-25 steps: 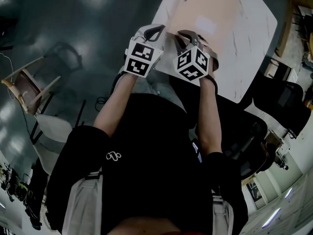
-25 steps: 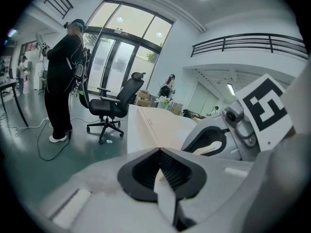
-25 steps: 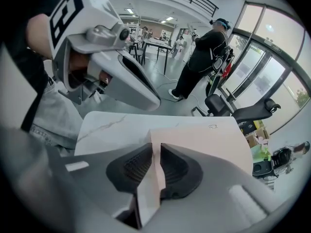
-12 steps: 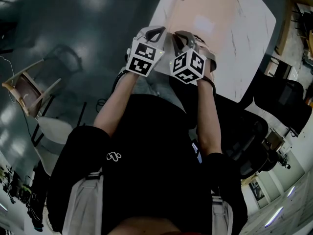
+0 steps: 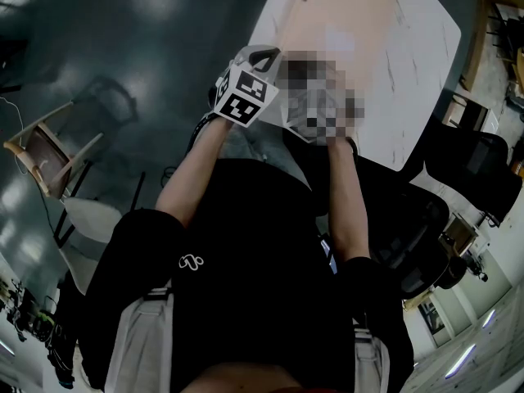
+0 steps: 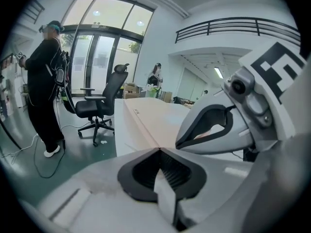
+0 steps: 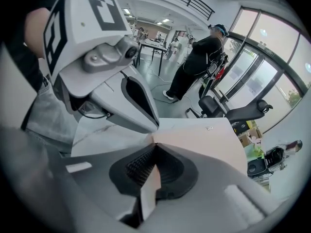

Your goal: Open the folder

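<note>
A pale peach folder (image 5: 344, 15) lies flat on the white table (image 5: 426, 64). Both grippers meet at its near edge. My left gripper (image 6: 159, 149) is shut, with a thin pale flap of the folder (image 6: 160, 120) pinched between its pads. In the head view its marker cube (image 5: 246, 95) shows, while a mosaic patch hides the right gripper. My right gripper (image 7: 153, 144) has its jaws closing down tight on a peach sheet edge of the folder (image 7: 199, 140). The two grippers sit side by side, nearly touching.
A black office chair (image 5: 475, 170) stands right of the table and a wooden chair (image 5: 49, 150) on the dark floor to the left. One person (image 6: 46, 81) stands beside an office chair (image 6: 99, 106); another person (image 7: 194, 62) stands beyond the table.
The left gripper has shifted slightly to the right and lower, closer to the right gripper. The right gripper stays at the folder's near edge.
</note>
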A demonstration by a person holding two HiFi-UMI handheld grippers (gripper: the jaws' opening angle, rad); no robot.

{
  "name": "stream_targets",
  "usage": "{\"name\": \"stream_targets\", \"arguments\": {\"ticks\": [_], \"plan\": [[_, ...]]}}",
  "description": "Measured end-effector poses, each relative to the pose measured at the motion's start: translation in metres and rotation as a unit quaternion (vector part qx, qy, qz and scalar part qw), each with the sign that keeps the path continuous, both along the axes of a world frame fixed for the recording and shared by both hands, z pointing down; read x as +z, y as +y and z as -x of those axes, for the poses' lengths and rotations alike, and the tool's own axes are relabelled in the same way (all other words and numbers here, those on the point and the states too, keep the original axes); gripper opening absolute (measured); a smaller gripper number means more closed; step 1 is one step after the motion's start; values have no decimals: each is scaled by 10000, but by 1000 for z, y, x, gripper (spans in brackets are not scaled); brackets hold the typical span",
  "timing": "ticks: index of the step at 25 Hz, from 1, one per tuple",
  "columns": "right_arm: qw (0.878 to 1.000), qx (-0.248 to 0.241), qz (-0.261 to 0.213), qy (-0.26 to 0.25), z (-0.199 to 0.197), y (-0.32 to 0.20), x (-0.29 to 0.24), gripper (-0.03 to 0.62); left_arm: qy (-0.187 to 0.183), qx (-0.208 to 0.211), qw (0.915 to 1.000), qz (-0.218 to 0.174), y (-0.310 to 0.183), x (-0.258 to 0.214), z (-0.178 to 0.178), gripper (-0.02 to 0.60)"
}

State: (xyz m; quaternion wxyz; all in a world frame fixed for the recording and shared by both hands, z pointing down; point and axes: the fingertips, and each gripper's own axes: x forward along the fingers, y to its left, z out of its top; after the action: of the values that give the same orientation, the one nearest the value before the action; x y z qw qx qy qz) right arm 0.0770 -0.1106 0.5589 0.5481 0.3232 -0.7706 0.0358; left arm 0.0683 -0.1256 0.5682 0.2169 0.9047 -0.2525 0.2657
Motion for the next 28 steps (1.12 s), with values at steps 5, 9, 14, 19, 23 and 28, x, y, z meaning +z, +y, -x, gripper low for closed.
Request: {"name": "stream_targets", "arguments": {"ticks": [5, 9, 14, 19, 23, 28], "plan": [[9999, 110, -49, -39, -2, 1, -2, 2, -50, 51, 9999, -70, -1, 2, 0, 0], [9998, 119, -163, 58, -5, 1, -3, 3, 16, 45, 10000, -88, -2, 0, -1, 0], [9996, 14, -194, 220, -14, 3, -3, 3, 26, 124, 9999, -82, 0, 0, -6, 0], [9994, -89, -114, 308, -17, 5, 1, 63, 28, 169, 9998, -100, 0, 0, -8, 0], [9988, -96, -125, 470, -23, 5, 3, 75, 9, 181, 9998, -105, 0, 1, -7, 0], [9989, -9, -180, 435, -26, 3, -1, 75, -24, 238, 9996, -173, 0, 1, -6, 0]]}}
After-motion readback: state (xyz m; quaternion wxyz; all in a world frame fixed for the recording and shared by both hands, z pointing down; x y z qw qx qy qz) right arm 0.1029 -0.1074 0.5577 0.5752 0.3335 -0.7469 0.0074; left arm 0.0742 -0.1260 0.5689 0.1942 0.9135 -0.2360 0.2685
